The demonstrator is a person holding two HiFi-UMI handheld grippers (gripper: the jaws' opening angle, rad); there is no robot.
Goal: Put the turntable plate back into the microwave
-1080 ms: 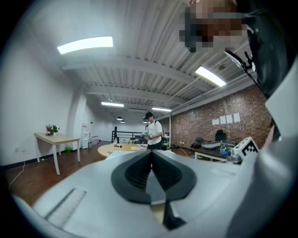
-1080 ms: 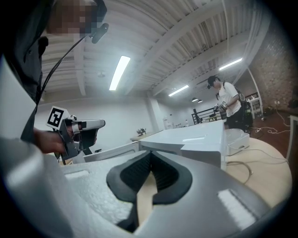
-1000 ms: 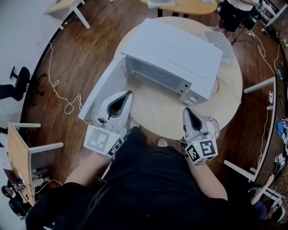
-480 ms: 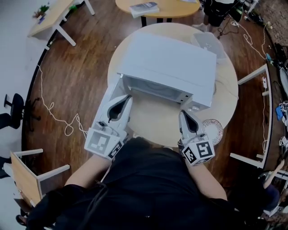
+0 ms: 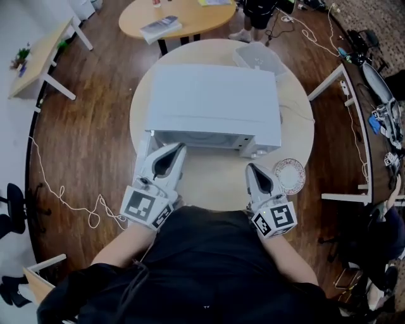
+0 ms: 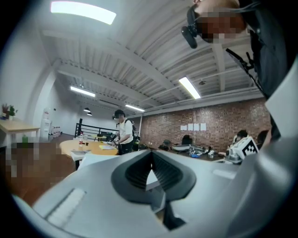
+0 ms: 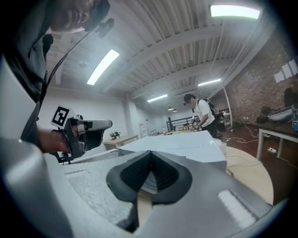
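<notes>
- While both sit at near side of microwave (image 5: 212, 104), left gripper (image 5: 181, 147) & right gripper (image 5: 249, 167) have jaws pressed together, nothing pinched.
- Turntable plate (image 5: 289, 175) on round table (image 5: 215, 183), just right of right gripper, outside microwave; head view only.
- Print: square b/w codes on marker cubes (image 5: 142, 205).
- Left gripper view adds brick wall (image 6: 209, 137) w/ paper sheets (image 6: 193, 126), unreadable.

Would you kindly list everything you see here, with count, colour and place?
microwave: one, white, middle of the round table, door open
round table: one, light wood, centre
turntable plate: one, pale and patterned, on the table right of the microwave
plastic tub: one, clear, behind the microwave
oval table: one, wood, beyond
book: one, grey, on the oval table
floor: brown wood
left gripper: white, shut, empty, by the door
right gripper: white, shut, empty, beside the plate
</notes>
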